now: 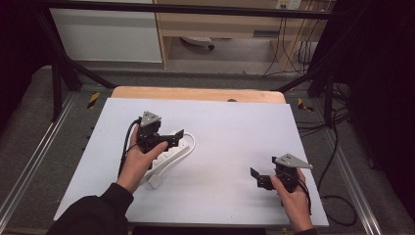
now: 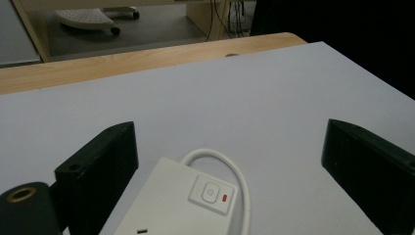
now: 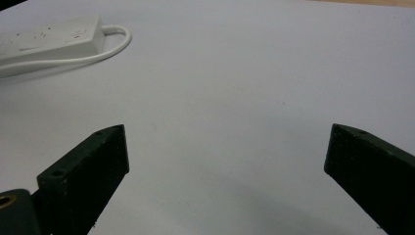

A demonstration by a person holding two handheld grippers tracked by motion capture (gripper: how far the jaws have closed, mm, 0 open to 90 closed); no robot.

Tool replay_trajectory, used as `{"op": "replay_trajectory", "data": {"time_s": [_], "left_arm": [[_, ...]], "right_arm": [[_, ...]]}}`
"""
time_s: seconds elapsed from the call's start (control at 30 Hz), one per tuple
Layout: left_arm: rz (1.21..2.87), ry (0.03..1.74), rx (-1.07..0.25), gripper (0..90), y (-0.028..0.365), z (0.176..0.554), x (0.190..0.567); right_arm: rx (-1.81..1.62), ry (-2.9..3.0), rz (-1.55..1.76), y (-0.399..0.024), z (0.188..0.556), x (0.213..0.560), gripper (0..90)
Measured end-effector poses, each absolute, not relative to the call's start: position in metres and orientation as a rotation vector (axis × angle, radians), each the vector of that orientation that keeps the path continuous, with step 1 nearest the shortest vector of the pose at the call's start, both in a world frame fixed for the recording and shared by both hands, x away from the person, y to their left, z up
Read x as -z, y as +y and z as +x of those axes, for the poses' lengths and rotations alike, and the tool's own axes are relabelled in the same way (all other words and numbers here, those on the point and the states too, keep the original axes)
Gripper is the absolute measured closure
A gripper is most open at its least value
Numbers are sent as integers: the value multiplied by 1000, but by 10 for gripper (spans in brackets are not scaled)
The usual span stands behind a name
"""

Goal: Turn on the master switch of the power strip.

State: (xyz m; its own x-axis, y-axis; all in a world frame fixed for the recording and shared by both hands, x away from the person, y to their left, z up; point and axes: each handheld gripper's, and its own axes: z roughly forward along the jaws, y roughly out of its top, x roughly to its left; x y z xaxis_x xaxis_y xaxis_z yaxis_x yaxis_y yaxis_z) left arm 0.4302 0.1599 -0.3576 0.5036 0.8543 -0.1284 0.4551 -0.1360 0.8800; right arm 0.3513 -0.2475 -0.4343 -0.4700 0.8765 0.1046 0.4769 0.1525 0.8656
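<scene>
Over on the left, the left gripper (image 1: 179, 137) hovers right above the white power strip (image 1: 169, 155), which lies on the white table top (image 1: 230, 132) left of centre, angled from near-left to far-right. From the left gripper view the jaws stand wide apart with the strip's switch end between them and nothing clamped; the rocker switch (image 2: 212, 193) with its small red mark sits there in plain sight. The strip's white cable (image 2: 235, 169) loops out from that end and curls back along its side. In the high view the plug (image 1: 153, 181) rests on the surface at the strip's near end. Across to the right, well apart from the strip, the right gripper (image 1: 255, 177) is low over bare table, jaws spread wide and holding nothing, pointing leftward toward the strip (image 3: 54, 36) in the right gripper view
</scene>
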Motion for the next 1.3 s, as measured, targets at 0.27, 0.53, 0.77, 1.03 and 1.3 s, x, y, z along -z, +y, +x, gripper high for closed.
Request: {"op": "replay_trajectory", "data": {"time_s": [0.27,0.53,0.77,1.03,1.3], "left_arm": [[1778,1114,-491,68,153,436,362],[1789,1103,-479,69,147,437,362],[1801,1106,-474,77,141,438,363],[1836,1122,-459,121,134,446,371],[1876,1117,-475,152,124,453,378]], "right_arm": [[-1253,2039,1261,-242,353,434,33],[-1252,2042,1258,-243,354,434,33],[-1242,2047,1261,-245,353,435,33],[-1238,2052,1262,-244,354,436,33],[-1230,2056,1262,-244,355,437,33]]}}
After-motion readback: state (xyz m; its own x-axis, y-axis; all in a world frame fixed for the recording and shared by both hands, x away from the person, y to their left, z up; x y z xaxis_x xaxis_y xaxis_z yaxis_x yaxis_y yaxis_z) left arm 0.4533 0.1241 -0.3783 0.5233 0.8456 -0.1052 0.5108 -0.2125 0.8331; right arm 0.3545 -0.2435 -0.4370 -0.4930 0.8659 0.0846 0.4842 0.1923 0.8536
